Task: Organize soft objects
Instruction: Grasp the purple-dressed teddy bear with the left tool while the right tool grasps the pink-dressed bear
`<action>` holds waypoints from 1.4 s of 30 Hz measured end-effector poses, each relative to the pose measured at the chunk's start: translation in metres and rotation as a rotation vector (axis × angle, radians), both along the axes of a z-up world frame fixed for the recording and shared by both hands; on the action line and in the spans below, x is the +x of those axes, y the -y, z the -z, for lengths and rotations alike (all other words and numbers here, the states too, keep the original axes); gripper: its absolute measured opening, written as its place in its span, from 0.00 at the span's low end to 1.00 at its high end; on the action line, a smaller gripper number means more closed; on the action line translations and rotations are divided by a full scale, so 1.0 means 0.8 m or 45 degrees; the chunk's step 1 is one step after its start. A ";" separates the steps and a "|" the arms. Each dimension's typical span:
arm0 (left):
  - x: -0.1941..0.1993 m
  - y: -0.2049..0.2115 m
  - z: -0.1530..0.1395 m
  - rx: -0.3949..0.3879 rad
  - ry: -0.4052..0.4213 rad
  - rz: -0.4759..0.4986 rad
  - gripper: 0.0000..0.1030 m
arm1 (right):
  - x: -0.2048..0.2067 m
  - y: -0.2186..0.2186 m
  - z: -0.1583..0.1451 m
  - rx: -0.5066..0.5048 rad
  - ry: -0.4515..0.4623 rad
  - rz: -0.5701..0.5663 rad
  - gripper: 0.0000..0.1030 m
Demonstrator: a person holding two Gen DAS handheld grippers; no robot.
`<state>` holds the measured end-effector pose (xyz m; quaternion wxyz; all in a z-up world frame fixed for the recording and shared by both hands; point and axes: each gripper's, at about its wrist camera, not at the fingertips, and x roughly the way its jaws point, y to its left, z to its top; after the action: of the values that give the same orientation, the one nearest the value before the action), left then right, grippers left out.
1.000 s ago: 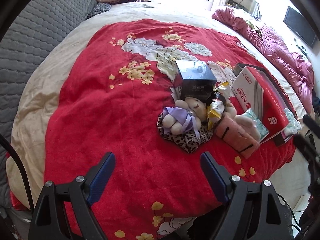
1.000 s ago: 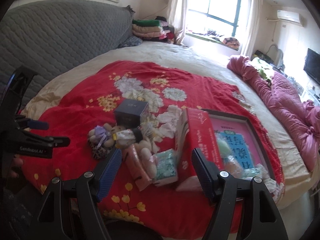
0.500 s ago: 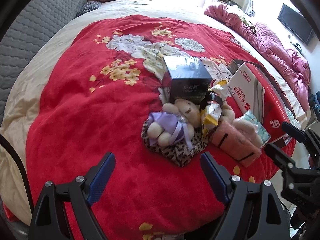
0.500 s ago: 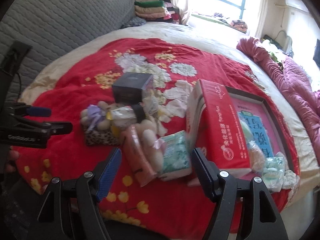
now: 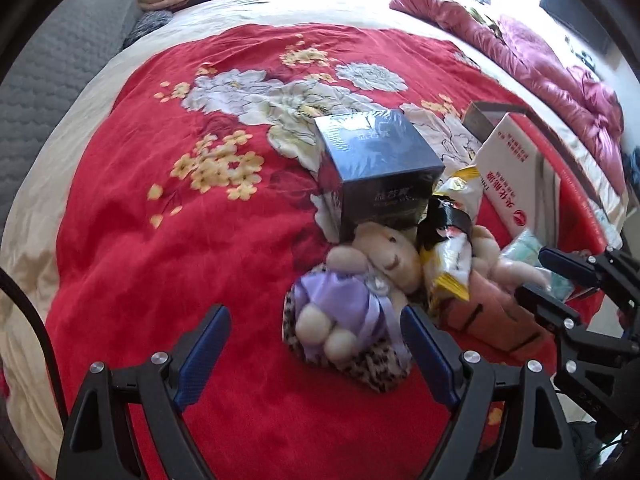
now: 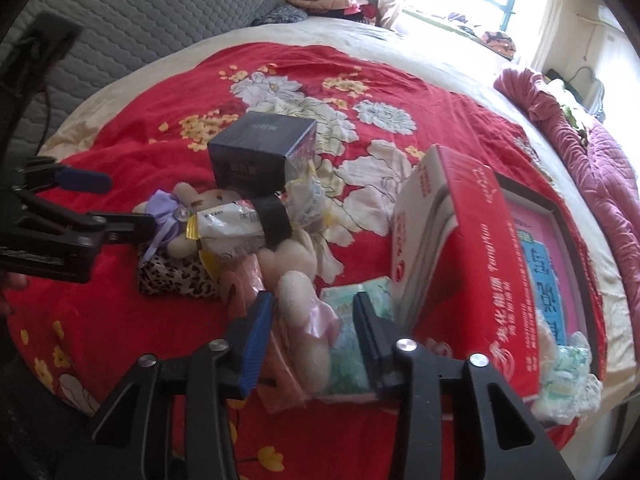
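Observation:
A pile of soft things lies on the red flowered blanket [image 5: 168,264]. A cream bear in a purple dress [image 5: 352,292] rests on a leopard-print pouch [image 5: 372,364]. My left gripper [image 5: 314,340] hangs open just in front of it, touching nothing. In the right wrist view, my right gripper [image 6: 312,328] is closing its jaws around a cream bear in a pink dress [image 6: 298,300] and a green tissue pack [image 6: 356,344]. The pads are close to them, with no clear squeeze. A pink pouch [image 5: 492,316] lies under that bear.
A dark blue box [image 5: 380,164] and snack packets [image 5: 448,256] sit behind the bears. A red carton [image 6: 460,260] and a framed tray [image 6: 548,240] stand to the right, near the bed edge. A pink quilt [image 5: 552,64] and a grey headboard [image 6: 160,0] border the bed.
Both grippers have come down and closer to the pile. The right jaws have narrowed around the pink-dressed bear and the tissue pack. The left jaws stay wide.

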<state>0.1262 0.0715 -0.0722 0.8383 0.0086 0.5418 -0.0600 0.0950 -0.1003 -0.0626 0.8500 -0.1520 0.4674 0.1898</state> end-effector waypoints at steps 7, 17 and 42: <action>0.025 0.004 0.005 -0.027 0.022 0.081 0.84 | 0.007 0.000 0.009 0.023 -0.030 -0.002 0.17; 0.037 -0.006 0.017 -0.263 0.006 0.202 0.51 | 0.012 0.007 0.006 0.071 -0.039 0.019 0.17; 0.026 0.014 -0.006 -0.346 0.030 0.217 0.11 | 0.002 0.029 -0.026 0.192 0.007 0.078 0.12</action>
<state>0.1473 0.0606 -0.0674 0.8300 -0.0584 0.5160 -0.2035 0.0963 -0.1238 -0.0420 0.8657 -0.0737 0.4538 0.1980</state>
